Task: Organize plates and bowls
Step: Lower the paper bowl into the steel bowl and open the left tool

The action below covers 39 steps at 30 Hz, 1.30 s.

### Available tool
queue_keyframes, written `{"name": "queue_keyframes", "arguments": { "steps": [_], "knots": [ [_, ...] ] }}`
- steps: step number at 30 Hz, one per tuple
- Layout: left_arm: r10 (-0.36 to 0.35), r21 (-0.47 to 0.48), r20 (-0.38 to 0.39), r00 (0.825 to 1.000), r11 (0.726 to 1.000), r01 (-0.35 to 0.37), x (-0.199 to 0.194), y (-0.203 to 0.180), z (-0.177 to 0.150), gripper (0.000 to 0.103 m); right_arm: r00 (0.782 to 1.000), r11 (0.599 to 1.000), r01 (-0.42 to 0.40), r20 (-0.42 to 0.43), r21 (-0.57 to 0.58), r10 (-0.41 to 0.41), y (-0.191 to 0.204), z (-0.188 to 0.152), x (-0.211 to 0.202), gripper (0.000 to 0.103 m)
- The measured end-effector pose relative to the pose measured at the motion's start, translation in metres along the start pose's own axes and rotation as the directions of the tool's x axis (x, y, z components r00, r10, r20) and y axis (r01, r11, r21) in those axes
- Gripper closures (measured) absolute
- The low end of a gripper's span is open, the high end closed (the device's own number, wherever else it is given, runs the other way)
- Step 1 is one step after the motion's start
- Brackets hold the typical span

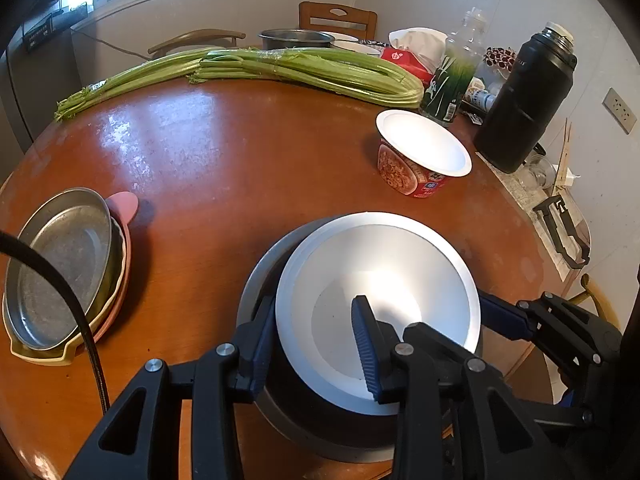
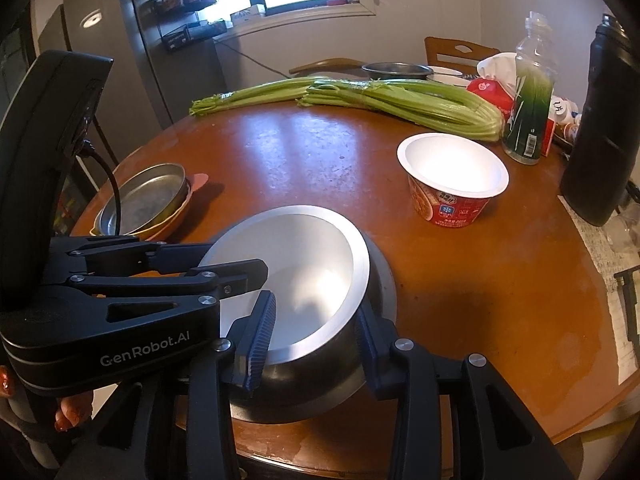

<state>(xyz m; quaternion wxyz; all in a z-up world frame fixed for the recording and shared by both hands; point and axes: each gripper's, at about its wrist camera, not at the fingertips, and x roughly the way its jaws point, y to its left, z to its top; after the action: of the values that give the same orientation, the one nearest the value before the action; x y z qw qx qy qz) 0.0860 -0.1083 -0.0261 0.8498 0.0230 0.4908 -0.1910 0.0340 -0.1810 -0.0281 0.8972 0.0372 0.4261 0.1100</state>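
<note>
Left wrist view: the left gripper (image 1: 316, 344) straddles the near-left rim of the white bowl (image 1: 380, 300), one finger outside against the wall, the other inside the bowl. The jaws stand partly closed with the rim between them and seem to have hold of it. The bowl sits tilted inside a grey bowl (image 1: 256, 280) on the round table (image 1: 220, 152), near its front edge. The right gripper (image 1: 520, 316) reaches in from the right, one blue finger at the bowl's right side. At the left edge of the table lies a stack of plates (image 1: 68, 272), a metal pan on top, yellow and pink dishes under it. Farther back stands a noodle cup (image 1: 420, 156), with celery (image 1: 260, 68) beyond it, a bottle (image 1: 460, 76) and a black flask (image 1: 528, 96) to the right, and a metal pot (image 1: 296, 38) at the far side.

Right wrist view: the right gripper (image 2: 316, 332) spans the near side of the white bowl (image 2: 296, 280), left finger inside over the rim, right finger outside on the dark wall. The jaws are partly closed around the wall; it appears gripped. The grey bowl (image 2: 384, 280) shows beneath it. The left gripper (image 2: 224, 272) comes in from the left, its fingers at the bowl's left rim. The plates (image 2: 144, 200) lie behind it, the noodle cup (image 2: 454, 184) to the right, the celery (image 2: 400, 100) across the back
</note>
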Motion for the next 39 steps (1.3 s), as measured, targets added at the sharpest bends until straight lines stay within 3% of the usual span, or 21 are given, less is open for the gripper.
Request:
{"name": "queue_keyframes", "arguments": {
  "steps": [14, 21, 39],
  "knots": [
    [-0.01, -0.004, 0.001, 1.0, 1.0, 0.01, -0.002, 0.003, -0.001, 0.065, 1.0, 1.0, 0.015, -0.001, -0.001, -0.015, 0.0, 0.001, 0.001, 0.061],
    [-0.014, -0.008, 0.02, 1.0, 1.0, 0.015, -0.009, 0.005, -0.001, 0.065, 1.0, 1.0, 0.021, 0.016, 0.01, -0.021, -0.004, 0.001, -0.005, 0.052],
    [-0.016, 0.009, 0.067, 0.998, 1.0, 0.015, -0.025, 0.0, 0.01, 0.065, 0.997, 0.997, 0.014, 0.071, 0.074, -0.019, -0.027, 0.005, -0.017, 0.052]
  ]
}}
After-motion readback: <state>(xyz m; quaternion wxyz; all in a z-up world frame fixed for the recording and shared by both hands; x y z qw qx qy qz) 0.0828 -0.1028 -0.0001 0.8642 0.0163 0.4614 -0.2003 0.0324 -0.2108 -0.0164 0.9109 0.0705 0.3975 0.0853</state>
